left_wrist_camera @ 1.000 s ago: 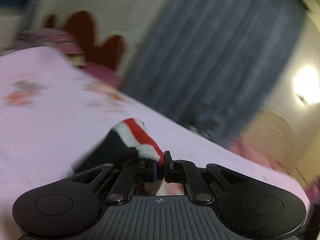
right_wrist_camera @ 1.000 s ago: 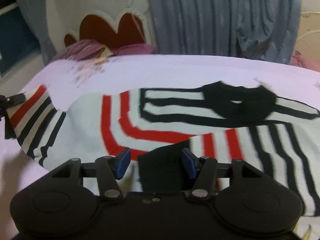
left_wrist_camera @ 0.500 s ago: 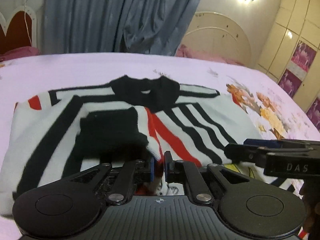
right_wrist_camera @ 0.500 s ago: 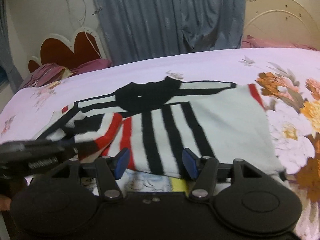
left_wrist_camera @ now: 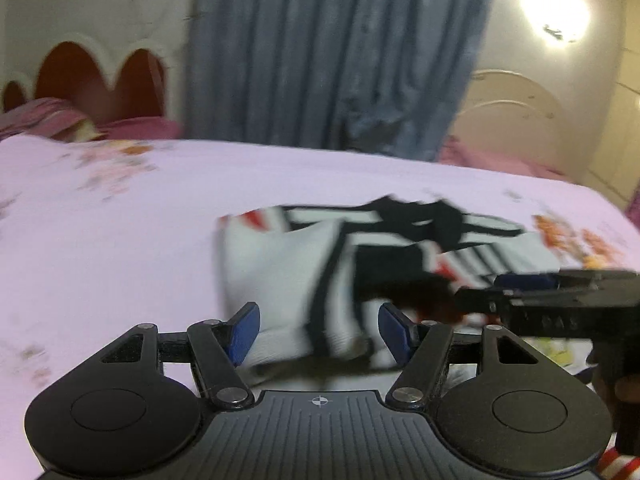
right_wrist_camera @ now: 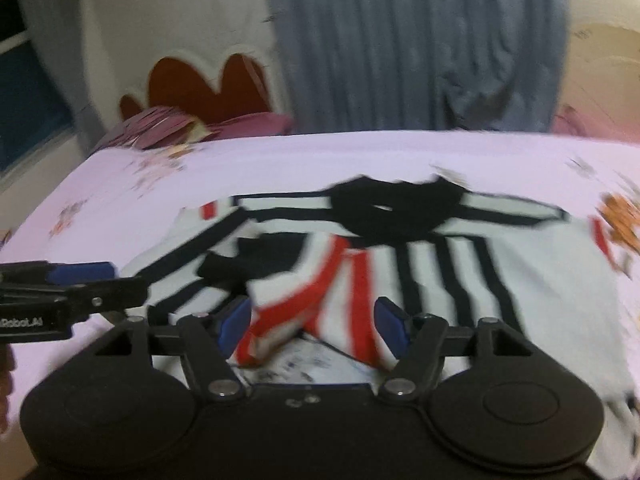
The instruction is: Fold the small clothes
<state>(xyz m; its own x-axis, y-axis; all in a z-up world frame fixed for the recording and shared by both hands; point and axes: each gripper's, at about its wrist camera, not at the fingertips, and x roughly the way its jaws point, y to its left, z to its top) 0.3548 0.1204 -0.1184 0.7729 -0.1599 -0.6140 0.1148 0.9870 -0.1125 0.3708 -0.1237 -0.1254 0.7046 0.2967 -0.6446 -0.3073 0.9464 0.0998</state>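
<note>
A small white sweater (right_wrist_camera: 452,276) with black and red stripes and a black collar lies on the pink bed sheet (right_wrist_camera: 132,200). Its left sleeve (right_wrist_camera: 304,280) is folded across the chest. The sweater also shows in the left wrist view (left_wrist_camera: 288,264). My left gripper (left_wrist_camera: 318,334) is open and empty at the sweater's near left edge; it also shows in the right wrist view (right_wrist_camera: 80,276). My right gripper (right_wrist_camera: 314,326) is open and empty over the folded sleeve's cuff; it also shows in the left wrist view (left_wrist_camera: 532,284).
A white headboard with red cut-outs (right_wrist_camera: 200,80) and pink pillows (right_wrist_camera: 168,128) stand at the far left. Grey-blue curtains (right_wrist_camera: 420,40) hang behind the bed. A wall lamp (left_wrist_camera: 556,8) glows at the upper right. Both views are motion-blurred.
My left gripper carried the sleeve over the sweater's chest, then opened and let it go. It has drawn back to the left. My right gripper stayed open and shifted left.
</note>
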